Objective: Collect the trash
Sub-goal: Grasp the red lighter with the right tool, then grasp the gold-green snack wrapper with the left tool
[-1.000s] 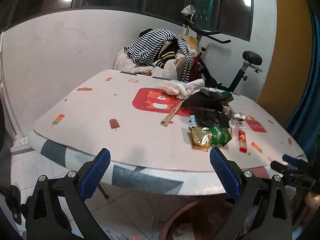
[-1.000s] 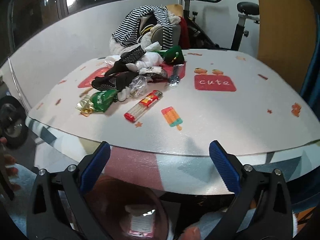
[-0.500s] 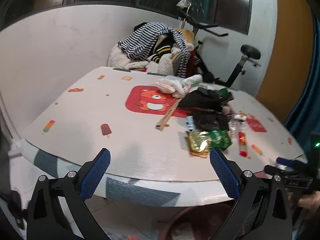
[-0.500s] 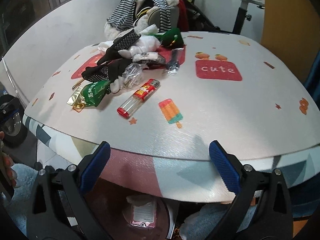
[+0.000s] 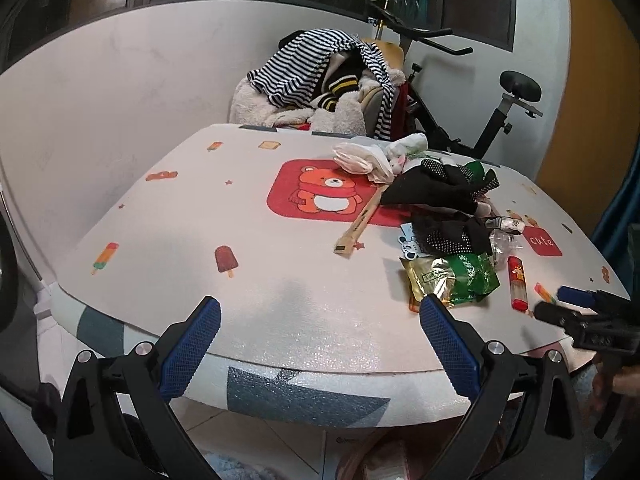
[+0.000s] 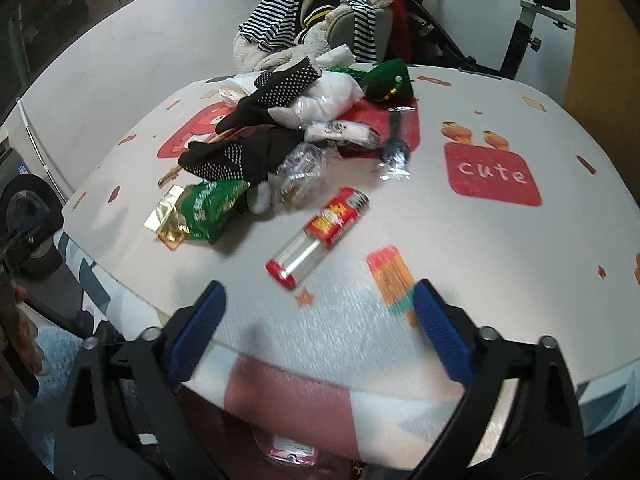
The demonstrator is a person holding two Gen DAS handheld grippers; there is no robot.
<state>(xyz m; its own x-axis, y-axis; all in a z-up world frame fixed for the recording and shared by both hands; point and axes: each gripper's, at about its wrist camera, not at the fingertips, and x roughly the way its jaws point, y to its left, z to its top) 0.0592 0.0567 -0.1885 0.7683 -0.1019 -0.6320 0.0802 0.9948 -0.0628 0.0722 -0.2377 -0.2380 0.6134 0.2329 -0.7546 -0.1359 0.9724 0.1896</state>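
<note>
— What's on the table (image 5: 168, 216), going from the left?

— Bare mat first, then a wooden stick (image 5: 359, 227) lying by the red bear print. Past it a heap of dotted black cloth (image 6: 240, 156), a green and gold snack bag (image 6: 202, 212) at its near edge, and a red-labelled clear tube (image 6: 320, 232) lying alone, just right of the bag.

— And the claws?

— The left gripper (image 5: 320, 344) hangs over the near edge, jaws wide, nothing between them. The right gripper (image 6: 320, 328) has just been narrowing its jaws a little, but they stand well apart and empty, with the tube ahead of them, untouched.

— Anything under the table?

— Something pink (image 6: 290, 452) down there; I can't tell what
</note>
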